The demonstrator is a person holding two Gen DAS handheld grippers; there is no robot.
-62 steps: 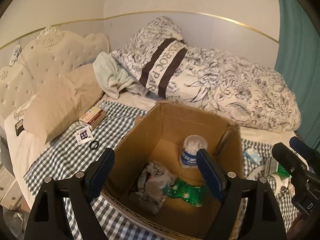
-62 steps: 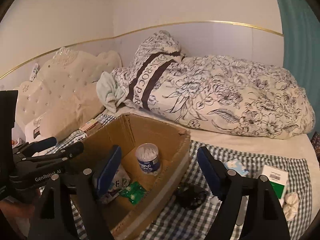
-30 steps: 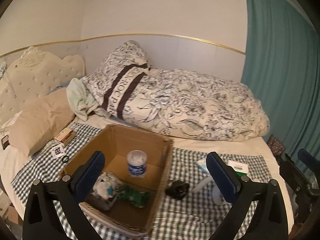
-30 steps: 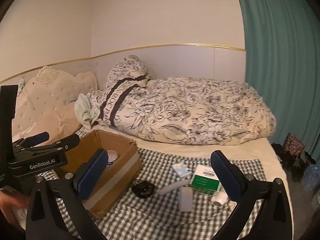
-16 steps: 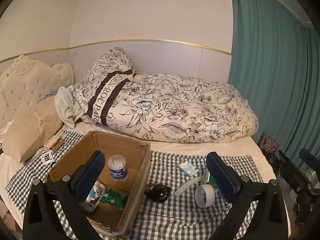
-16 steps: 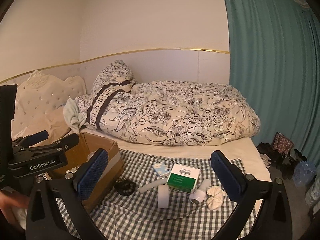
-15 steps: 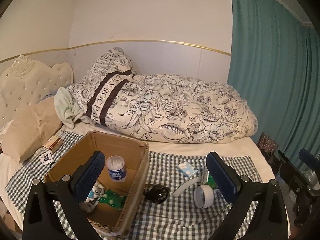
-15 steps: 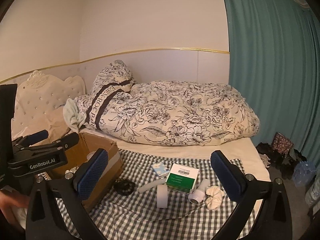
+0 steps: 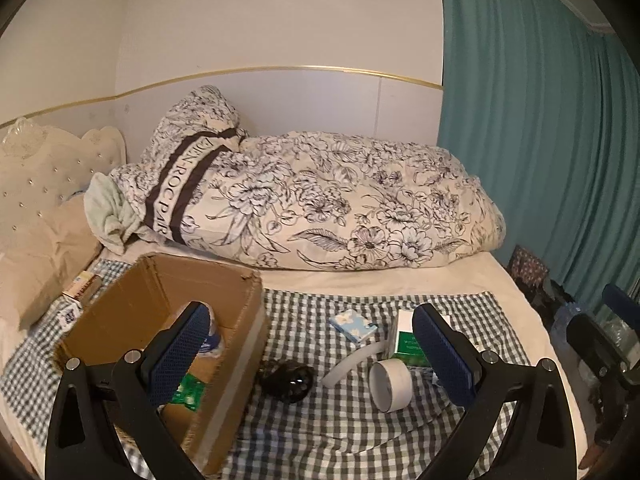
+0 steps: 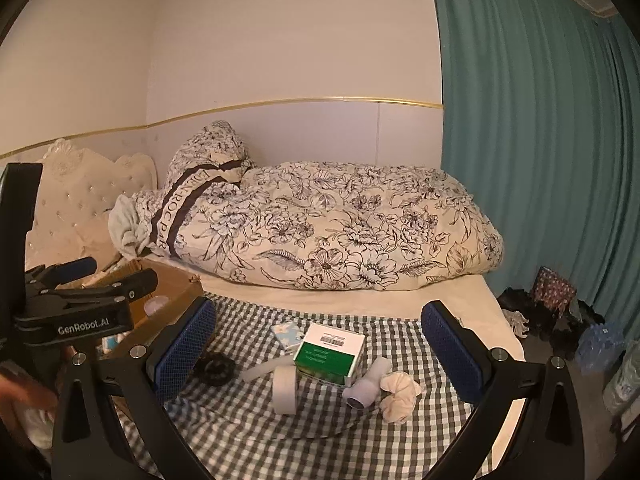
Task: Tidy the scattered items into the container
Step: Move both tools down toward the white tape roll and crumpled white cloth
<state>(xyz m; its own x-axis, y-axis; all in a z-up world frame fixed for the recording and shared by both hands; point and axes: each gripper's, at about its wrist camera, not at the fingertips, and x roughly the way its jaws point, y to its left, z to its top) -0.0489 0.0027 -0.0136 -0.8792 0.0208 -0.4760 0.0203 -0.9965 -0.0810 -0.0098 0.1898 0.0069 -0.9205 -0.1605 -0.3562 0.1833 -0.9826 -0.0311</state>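
A brown cardboard box [image 9: 224, 280] stands on the checked cloth at the left, with a small tub and a green packet inside. Scattered to its right lie a white tape roll [image 9: 391, 385], a black coiled item [image 9: 289, 378], a green-and-white carton [image 10: 330, 353], a small blue floral pack [image 9: 353, 325], a white tube [image 10: 366, 384] and a cream scrunchie [image 10: 400, 392]. My left gripper [image 9: 316, 352] hovers open and empty above the box edge and the black item. Over the carton and the tape roll [image 10: 285, 390], my right gripper [image 10: 320, 354] hangs open, holding nothing.
A rolled floral duvet [image 9: 320, 208] fills the back of the bed. A beige pillow [image 9: 40, 248] and a small flat box [image 9: 82, 285] lie at the far left. Teal curtains [image 10: 540, 140] hang on the right, with bags on the floor [image 10: 560, 312] below them.
Both grippers have pulled back from the box and swung right, so the scattered items on the checked cloth now sit between the fingers. Both stay open and empty.
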